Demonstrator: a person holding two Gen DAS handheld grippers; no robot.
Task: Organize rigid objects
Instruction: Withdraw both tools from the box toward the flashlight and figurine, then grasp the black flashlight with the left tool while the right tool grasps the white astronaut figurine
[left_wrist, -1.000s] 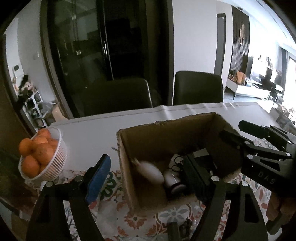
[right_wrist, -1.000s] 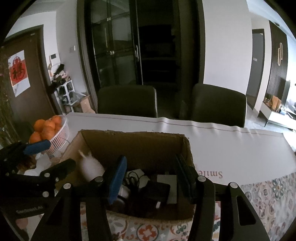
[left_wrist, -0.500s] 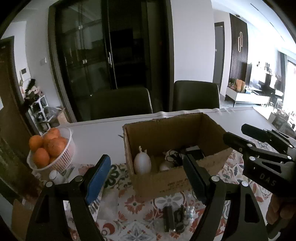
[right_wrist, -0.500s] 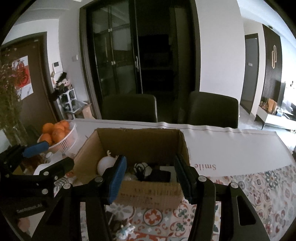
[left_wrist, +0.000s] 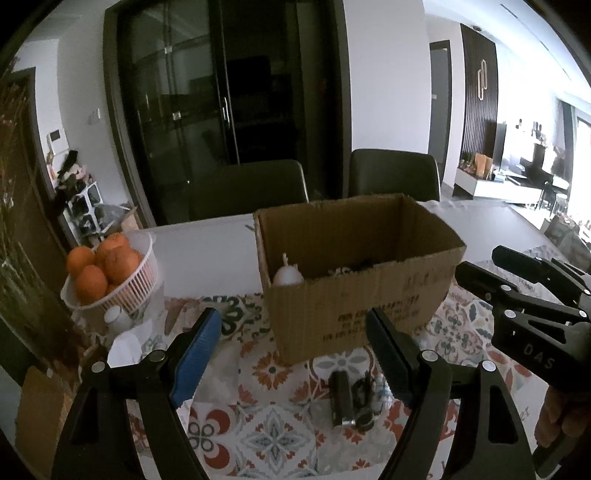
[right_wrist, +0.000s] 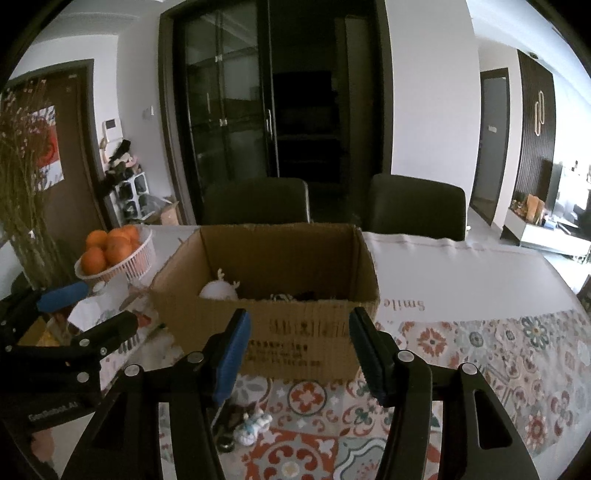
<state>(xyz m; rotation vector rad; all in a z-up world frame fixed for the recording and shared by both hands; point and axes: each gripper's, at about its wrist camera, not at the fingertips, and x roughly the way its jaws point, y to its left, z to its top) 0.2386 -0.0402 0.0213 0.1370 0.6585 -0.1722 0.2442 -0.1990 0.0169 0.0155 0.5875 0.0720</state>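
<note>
An open cardboard box (left_wrist: 354, 291) (right_wrist: 295, 328) stands on the patterned tablecloth, holding a white antlered figurine (left_wrist: 288, 275) (right_wrist: 219, 290) and dark items. In front of the box lie a black cylinder (left_wrist: 340, 398), a dark bundle (left_wrist: 364, 402) and a small white-and-blue figurine (right_wrist: 253, 426). My left gripper (left_wrist: 291, 354) (right_wrist: 88, 312) is open and empty, short of the box. My right gripper (right_wrist: 301, 343) (left_wrist: 480, 262) hangs before the box's front wall; its jaws are opening with nothing between them.
A white basket of oranges (left_wrist: 110, 273) (right_wrist: 114, 251) sits left of the box, with a white bottle (left_wrist: 118, 319) beside it. Two dark chairs (right_wrist: 417, 206) stand behind the table. Dried branches (right_wrist: 22, 206) rise at the far left.
Both grippers have drawn back from above the box toward the near table edge. The box looks farther off, and the small items on the cloth have come into view.
</note>
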